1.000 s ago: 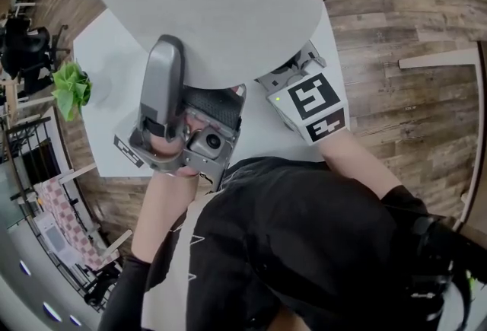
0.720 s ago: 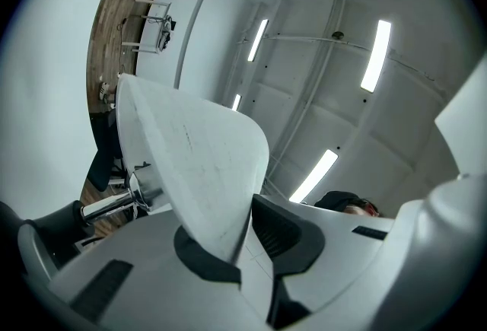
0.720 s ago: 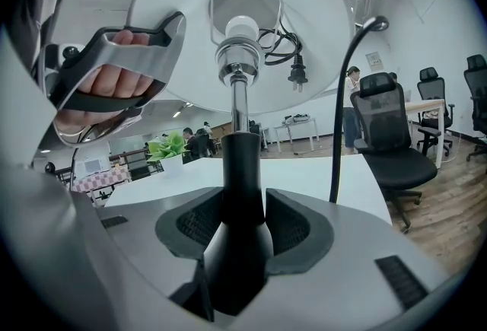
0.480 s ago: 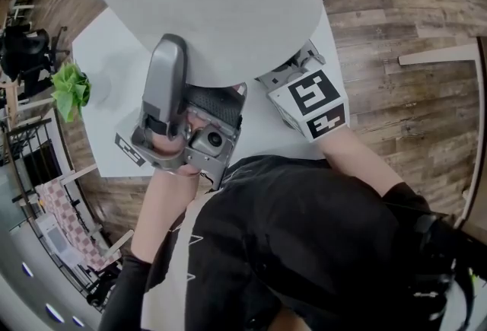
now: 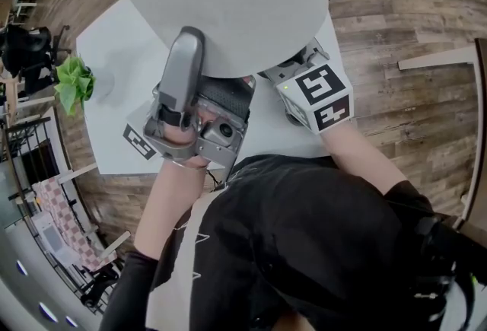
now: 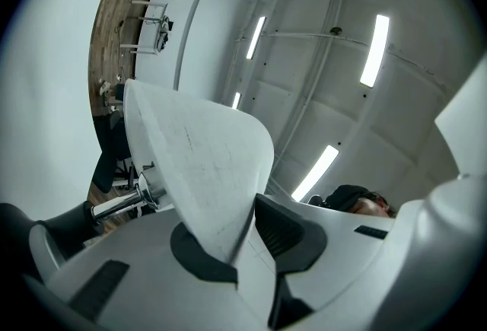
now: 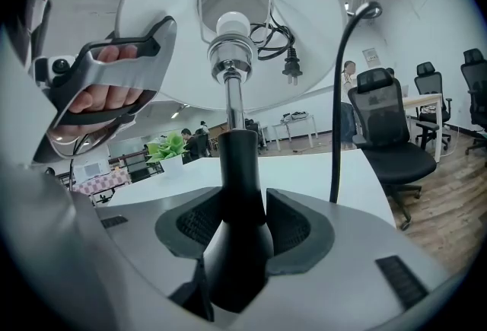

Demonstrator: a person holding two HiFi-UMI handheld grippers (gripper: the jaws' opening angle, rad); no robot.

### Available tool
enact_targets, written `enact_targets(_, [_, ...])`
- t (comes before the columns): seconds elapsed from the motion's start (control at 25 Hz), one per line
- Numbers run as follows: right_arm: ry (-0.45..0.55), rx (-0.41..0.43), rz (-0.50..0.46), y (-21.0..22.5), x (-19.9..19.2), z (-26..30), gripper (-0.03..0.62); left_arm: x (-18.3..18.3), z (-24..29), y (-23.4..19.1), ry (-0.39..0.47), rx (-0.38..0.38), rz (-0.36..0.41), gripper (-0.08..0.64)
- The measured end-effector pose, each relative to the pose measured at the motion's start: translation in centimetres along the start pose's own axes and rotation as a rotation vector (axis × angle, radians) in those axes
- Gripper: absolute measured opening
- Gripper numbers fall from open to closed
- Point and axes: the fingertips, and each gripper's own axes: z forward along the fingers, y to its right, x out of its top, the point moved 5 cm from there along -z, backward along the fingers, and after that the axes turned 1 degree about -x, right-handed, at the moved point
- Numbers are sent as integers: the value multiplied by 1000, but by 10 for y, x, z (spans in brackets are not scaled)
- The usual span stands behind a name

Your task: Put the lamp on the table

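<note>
The lamp has a wide white shade [image 5: 221, 2] that hides most of the white table [image 5: 114, 86] in the head view. In the left gripper view the shade's rim [image 6: 205, 162] sits between the jaws of my left gripper [image 6: 243, 238]. Those jaws are opening, and the right pad [image 6: 289, 234] stands slightly off the fabric. My right gripper [image 7: 242, 219] is shut on the lamp's black stem [image 7: 240, 170], below the chrome neck and the bulb [image 7: 232, 25]. In the head view only its marker cube [image 5: 319, 97] shows; its jaws are hidden under the shade.
A green plant [image 5: 74, 84] stands at the table's left edge. The lamp's plug and coiled cord [image 7: 283, 55] hang inside the shade, and a black cable [image 7: 341, 109] rises to the right of the stem. Office chairs [image 7: 388, 132] stand beyond the table on wooden floor [image 5: 403, 17].
The shade and my left gripper have shifted to the right in the head view. The right gripper's cube has barely moved.
</note>
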Motion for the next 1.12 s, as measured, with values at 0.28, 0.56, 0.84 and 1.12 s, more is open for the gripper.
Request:
enact_targets(0.28, [-4, -12, -27, -4, -5, -2, 183, -10, -13, 5, -40, 35, -3, 103])
enact_targets(0.56, [-20, -40, -54, -15, -5, -2, 184, -12, -28, 17, -62, 47, -25, 125])
enact_targets(0.84, [-38, -77, -30, -16, -12, -1, 184, -19, -38, 16, -137, 66, -38, 144])
enact_targets(1.12, [-42, -123, -32, -16, -14, -4, 183, -18, -40, 16, -142, 56, -49, 150])
